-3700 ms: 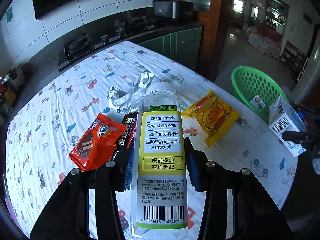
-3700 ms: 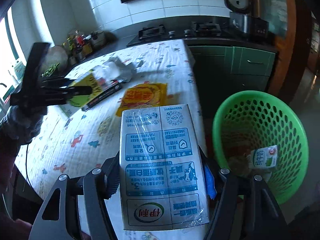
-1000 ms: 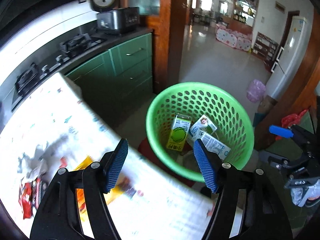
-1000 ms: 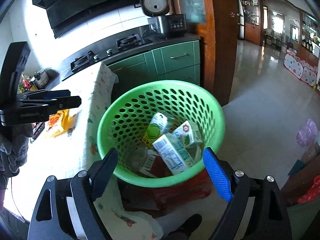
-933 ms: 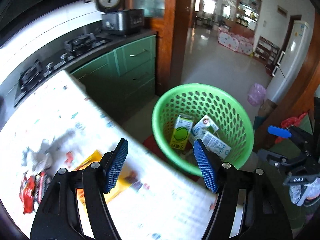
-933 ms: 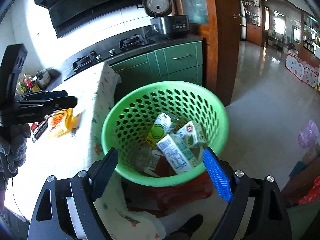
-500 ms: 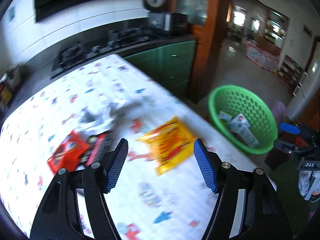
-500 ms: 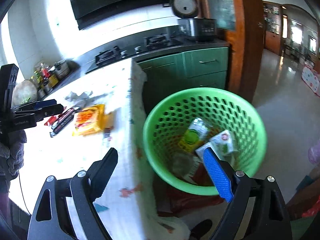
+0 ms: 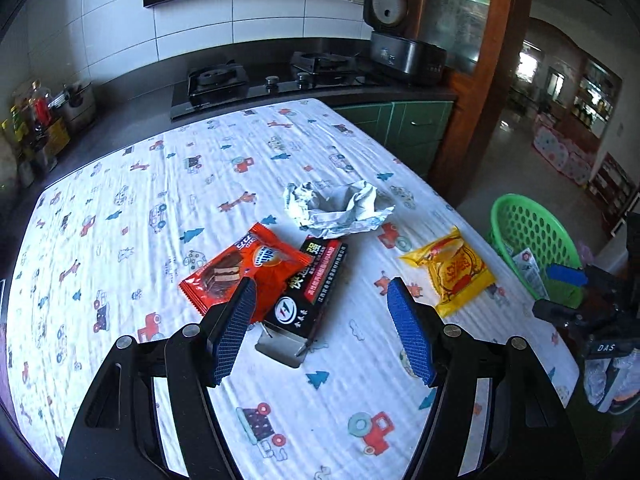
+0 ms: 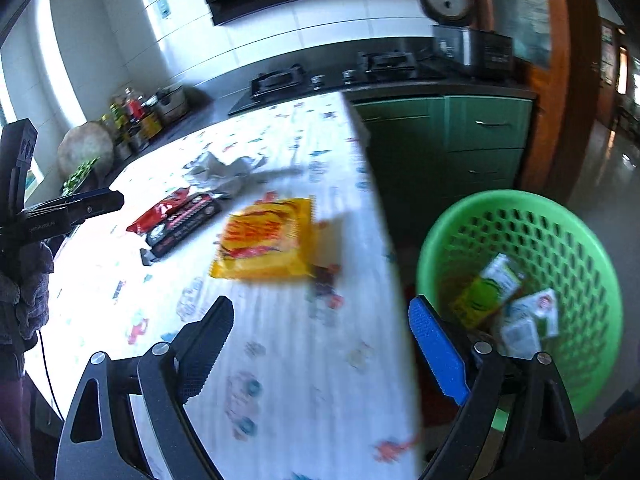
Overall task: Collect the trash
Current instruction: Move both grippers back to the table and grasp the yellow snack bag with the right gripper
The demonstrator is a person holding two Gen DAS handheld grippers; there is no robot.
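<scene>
Left wrist view: the left gripper point(image 9: 320, 330) is held spread and empty over the black box point(image 9: 310, 288); the right gripper point(image 10: 320, 344), jaws opening with nothing between them, is aimed at the yellow packet point(image 10: 266, 240), beside the basket point(image 10: 520, 208).

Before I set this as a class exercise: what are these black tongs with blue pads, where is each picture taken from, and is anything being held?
They are hand-held grippers, one per hand, each carrying a camera looking along its fingers. One picture is from the left gripper, the other from the right gripper. Both hold nothing; the right one's jaws are opening. On the tablecloth lie a red wrapper, a black box, crumpled foil and a yellow packet. Beside the table stands a green basket with cartons inside.
</scene>
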